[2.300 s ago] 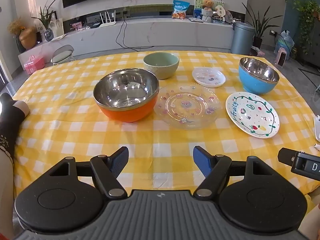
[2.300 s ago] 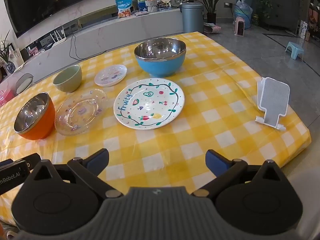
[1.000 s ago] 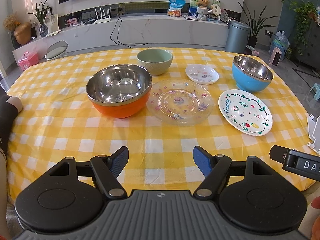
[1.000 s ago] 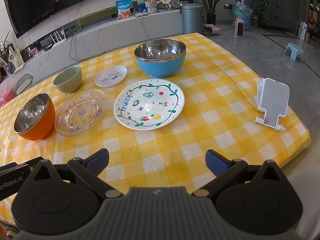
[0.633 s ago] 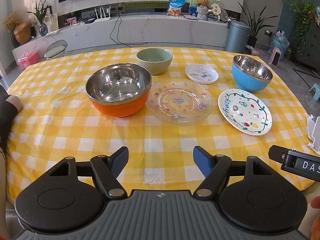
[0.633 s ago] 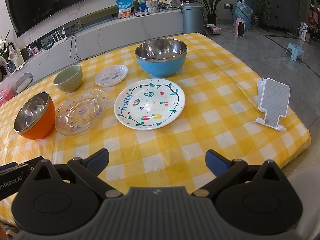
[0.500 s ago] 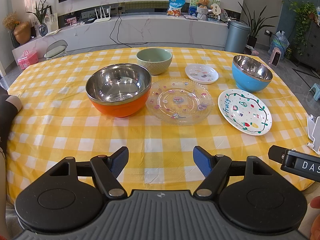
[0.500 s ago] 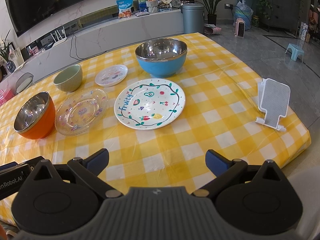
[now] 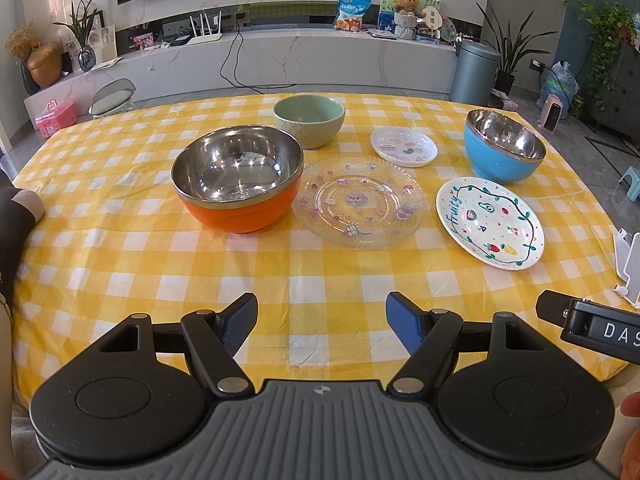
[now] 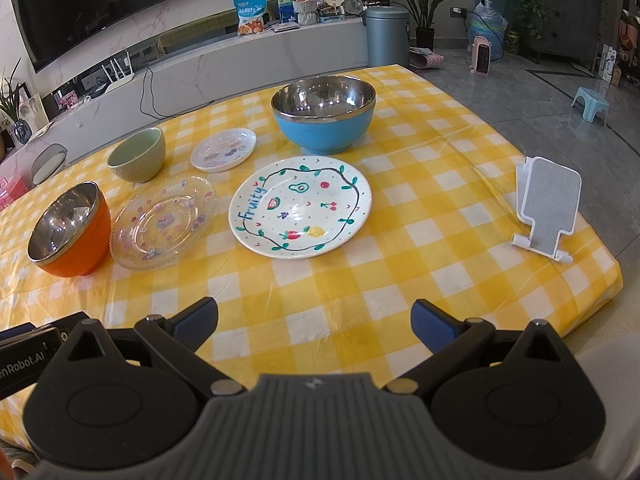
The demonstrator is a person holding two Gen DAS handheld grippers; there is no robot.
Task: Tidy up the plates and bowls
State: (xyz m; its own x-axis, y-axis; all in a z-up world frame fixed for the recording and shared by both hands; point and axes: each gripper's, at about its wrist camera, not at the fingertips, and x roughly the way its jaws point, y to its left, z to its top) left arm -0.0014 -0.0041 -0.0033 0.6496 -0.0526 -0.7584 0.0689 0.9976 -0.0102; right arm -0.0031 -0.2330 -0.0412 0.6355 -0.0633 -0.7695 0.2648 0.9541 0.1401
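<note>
Glass is the worry here: the clear glass plate (image 9: 359,208) sits at the centre of the spread, its edge touching or all but touching the orange bowl (image 9: 237,188) on its left, so a careless sweep at either one could knock the other. Behind the glass plate sit the green bowl (image 9: 309,120) and the small white plate (image 9: 403,146); to its right lies the fruit-painted plate (image 10: 301,207), with the blue bowl (image 10: 324,114) just beyond that. Nothing is stacked yet. Both claws hang wide and empty over the near edge of the checked tablecloth (image 9: 340,280), the left gripper (image 9: 321,322) facing the glass plate, the right gripper (image 10: 314,322) well short of the fruit-painted plate. Flat plates give little lip to pinch, so I'd expect slips. Far right of the glass plate, a white stand (image 10: 549,208) perches near the table edge, easy to clip.
</note>
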